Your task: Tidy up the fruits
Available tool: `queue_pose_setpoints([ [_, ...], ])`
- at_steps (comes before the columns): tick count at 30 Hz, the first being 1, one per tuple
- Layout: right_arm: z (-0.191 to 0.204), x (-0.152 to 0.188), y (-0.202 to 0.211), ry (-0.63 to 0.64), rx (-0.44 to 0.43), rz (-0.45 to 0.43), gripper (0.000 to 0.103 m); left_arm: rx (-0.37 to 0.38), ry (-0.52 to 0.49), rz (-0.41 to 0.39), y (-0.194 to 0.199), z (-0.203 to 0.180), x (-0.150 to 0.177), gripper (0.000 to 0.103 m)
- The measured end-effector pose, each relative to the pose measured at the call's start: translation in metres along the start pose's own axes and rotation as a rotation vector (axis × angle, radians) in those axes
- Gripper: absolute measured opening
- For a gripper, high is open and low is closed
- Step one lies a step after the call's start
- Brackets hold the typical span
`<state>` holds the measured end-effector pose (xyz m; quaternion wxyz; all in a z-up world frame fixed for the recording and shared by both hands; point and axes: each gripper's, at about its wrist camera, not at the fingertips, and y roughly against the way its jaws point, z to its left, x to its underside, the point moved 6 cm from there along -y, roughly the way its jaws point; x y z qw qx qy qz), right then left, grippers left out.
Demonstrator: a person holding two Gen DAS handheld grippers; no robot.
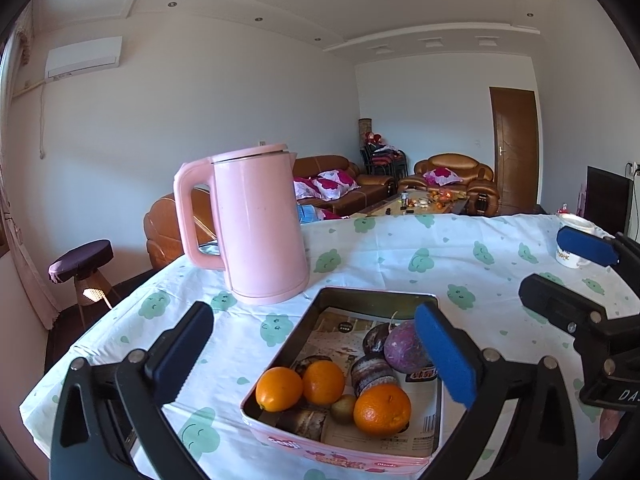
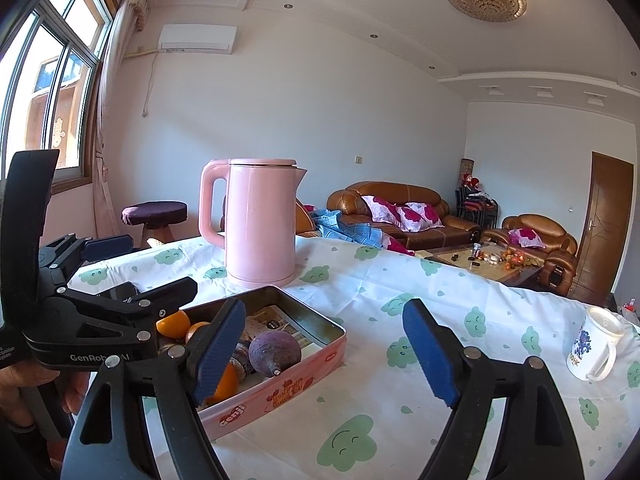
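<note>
A pink tin tray (image 1: pixel 320 448) lined with printed paper lies on the cloud-patterned tablecloth. In it lie three oranges (image 1: pixel 279 389), a small kiwi (image 1: pixel 344 408), a round purple fruit (image 1: pixel 402 346) and dark banded round fruits (image 1: pixel 372 372). My left gripper (image 1: pixel 312 360) is open above the tray's near end, and nothing sits between its pads. My right gripper (image 2: pixel 326 354) stands open over bare cloth, to the right of the tray (image 2: pixel 288 392). The purple fruit (image 2: pixel 274 348) shows just past its left finger. Each gripper appears in the other's view: right (image 1: pixel 576 276), left (image 2: pixel 140 272).
A tall pink kettle (image 1: pixel 256 228) (image 2: pixel 260 220) stands just behind the tray. A white printed mug (image 2: pixel 596 344) (image 1: pixel 572 236) sits at the table's far right. A hand (image 2: pixel 24 380) holds the left gripper. A stool, sofas and a low table lie beyond the table edge.
</note>
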<state>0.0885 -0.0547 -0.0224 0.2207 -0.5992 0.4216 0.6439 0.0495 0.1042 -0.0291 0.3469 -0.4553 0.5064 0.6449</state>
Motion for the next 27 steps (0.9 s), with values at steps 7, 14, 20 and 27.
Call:
queue_pose_setpoints([
  [7,-0.008,-0.002,0.007,-0.007,0.023,-0.014,0.082,0.018,0.002,-0.001,0.002,-0.002,-0.002,0.103],
  [14,-0.015,-0.004,0.012,-0.019,0.036,-0.026,0.082,0.008,0.007,0.009,0.001,-0.003,-0.002,0.103],
  [20,-0.017,0.000,0.013,-0.015,0.040,-0.017,0.082,0.003,-0.004,0.010,-0.001,-0.007,-0.002,0.103],
  [27,-0.028,0.008,0.013,-0.025,0.052,0.004,0.082,0.011,-0.014,0.007,-0.001,-0.011,-0.001,0.103],
])
